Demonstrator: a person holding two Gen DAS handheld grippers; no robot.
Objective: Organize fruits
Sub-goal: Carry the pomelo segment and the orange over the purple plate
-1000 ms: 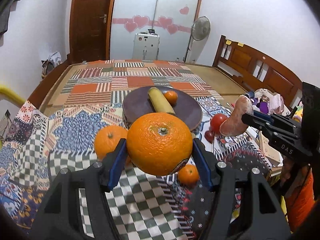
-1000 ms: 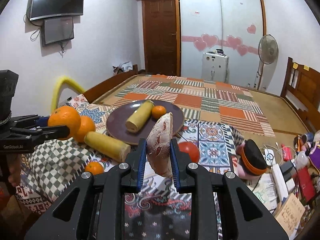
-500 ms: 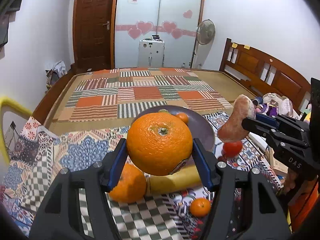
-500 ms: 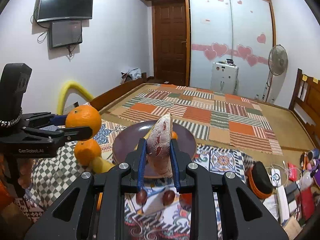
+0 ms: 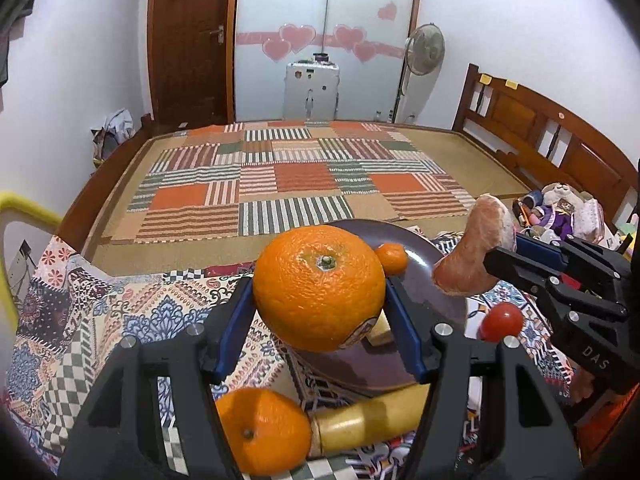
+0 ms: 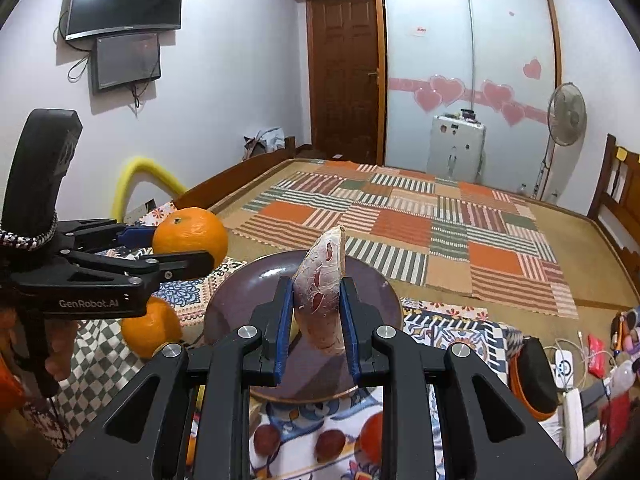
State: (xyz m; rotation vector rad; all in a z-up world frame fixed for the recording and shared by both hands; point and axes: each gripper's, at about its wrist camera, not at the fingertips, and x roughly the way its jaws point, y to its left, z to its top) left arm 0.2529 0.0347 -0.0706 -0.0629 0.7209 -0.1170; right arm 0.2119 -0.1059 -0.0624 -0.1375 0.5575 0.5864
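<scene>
My left gripper [image 5: 320, 300] is shut on a large orange [image 5: 320, 286] and holds it above the near edge of a dark purple plate [image 5: 436, 296]. My right gripper [image 6: 316, 312] is shut on a pink peeled pomelo wedge [image 6: 322, 304], held above the same plate [image 6: 240, 300]. The wedge also shows in the left wrist view [image 5: 472, 256], and the held orange in the right wrist view [image 6: 190, 236]. A small tangerine [image 5: 392, 258] lies on the plate.
A second orange [image 5: 262, 428] and a yellow banana-like fruit [image 5: 368, 420] lie on the patterned cloth in front of the plate. A red tomato [image 5: 502, 322] lies right of it. Two dark small fruits [image 6: 330, 444] lie near me. Clutter sits at the right [image 6: 576, 384].
Both grippers have risen and moved forward with their fruit, so that they now hang over the plate. The loose orange and banana have dropped lower in the left view.
</scene>
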